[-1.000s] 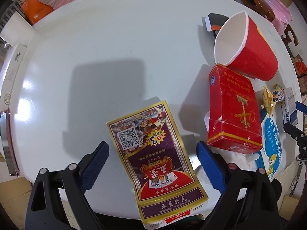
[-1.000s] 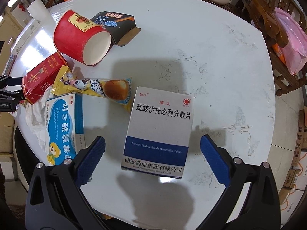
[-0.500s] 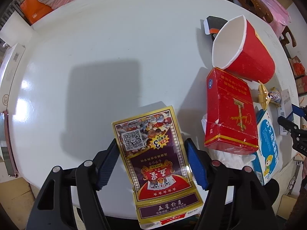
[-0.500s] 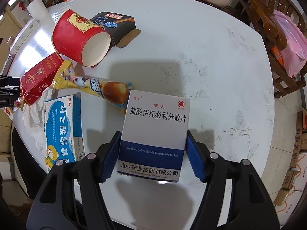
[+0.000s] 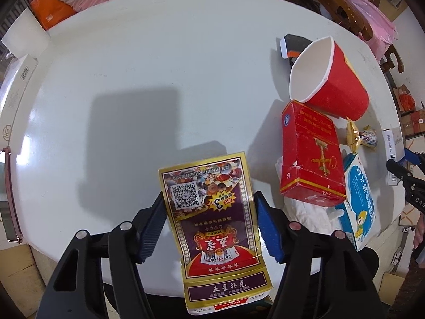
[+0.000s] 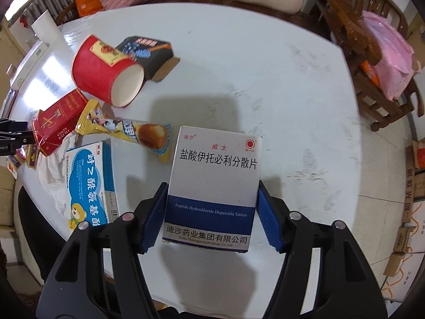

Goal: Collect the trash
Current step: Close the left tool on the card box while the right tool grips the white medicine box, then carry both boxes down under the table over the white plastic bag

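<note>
My left gripper (image 5: 209, 223) points down at the white round table (image 5: 132, 66). Its jaws are closing, and both blue pads press the sides of a gold and purple poker card box (image 5: 207, 183). My right gripper (image 6: 211, 215) is shut on a white and blue medicine box (image 6: 215, 164), a pad on each side. Loose trash lies between the two: a tipped red paper cup (image 6: 106, 71), a red cigarette pack (image 5: 310, 156), a yellow snack wrapper (image 6: 124, 130), a blue and white box (image 6: 90, 180), crumpled tissue (image 5: 308, 210) and a dark carton (image 6: 148, 53).
Wooden chairs (image 6: 372, 53) ring the far side of the table, one with a pink bag (image 6: 390, 55). Cardboard boxes (image 6: 411, 212) sit on the floor at the right. A long white box (image 5: 16, 90) lies at the table's left edge.
Both grippers went from wide open to closed on their boxes: the left on the poker card box, the right on the medicine box. The medicine box now sits slightly higher.
</note>
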`<state>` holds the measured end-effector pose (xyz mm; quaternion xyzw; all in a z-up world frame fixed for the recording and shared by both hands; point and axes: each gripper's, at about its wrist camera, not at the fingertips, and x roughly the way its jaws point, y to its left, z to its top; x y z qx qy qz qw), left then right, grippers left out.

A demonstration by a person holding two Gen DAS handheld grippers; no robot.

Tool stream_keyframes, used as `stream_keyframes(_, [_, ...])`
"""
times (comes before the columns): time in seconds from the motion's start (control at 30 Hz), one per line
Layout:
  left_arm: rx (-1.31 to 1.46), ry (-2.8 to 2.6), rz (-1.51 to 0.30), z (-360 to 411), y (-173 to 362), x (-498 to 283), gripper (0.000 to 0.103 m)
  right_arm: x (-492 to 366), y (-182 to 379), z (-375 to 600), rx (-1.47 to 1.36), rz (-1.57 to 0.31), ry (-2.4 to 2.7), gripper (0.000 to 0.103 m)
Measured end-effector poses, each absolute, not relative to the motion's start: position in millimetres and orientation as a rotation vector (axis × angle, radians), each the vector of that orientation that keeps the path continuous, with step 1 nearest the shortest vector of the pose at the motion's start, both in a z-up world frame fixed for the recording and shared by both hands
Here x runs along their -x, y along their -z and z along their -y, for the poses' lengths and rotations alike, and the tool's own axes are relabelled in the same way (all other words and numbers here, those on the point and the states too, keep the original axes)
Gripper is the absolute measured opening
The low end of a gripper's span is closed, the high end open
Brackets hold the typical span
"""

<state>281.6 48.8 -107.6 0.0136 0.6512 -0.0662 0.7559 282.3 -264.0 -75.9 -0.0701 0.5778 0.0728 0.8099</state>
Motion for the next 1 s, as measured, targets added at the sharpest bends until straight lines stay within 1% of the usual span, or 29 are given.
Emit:
stream_keyframes(0.3, [-0.032, 0.152, -1.37, -54.2, 79.3, -255.7, 0.063, -261.4, 40.3, 246.9, 0.17, -1.16, -0.173, 0.063])
stream_keyframes(0.47, [-0.041, 0.179, -1.327, -54.4, 49.0, -248.7, 0.063, -242.8, 20.4, 230.3, 0.194, -1.117, -0.199, 0.063])
stream_keyframes(0.67, [-0.067, 0.21, -1.289, -39.4, 39.1, -220.7, 0.063, -214.4, 2.9, 212.8, 0.212, -1.076, -0.238, 0.063])
stream_keyframes(0.7, [-0.074, 0.219, -1.28, -37.0, 30.4, -214.2, 0.063, -206.7, 0.4, 208.1, 0.218, -1.071, -0.244, 0.063])
stream_keyframes(1.0, [-0.111, 0.302, -1.248, -22.6, 31.1, -154.9, 0.063, -142.1, -1.2, 175.7, 0.259, -1.045, -0.327, 0.063])
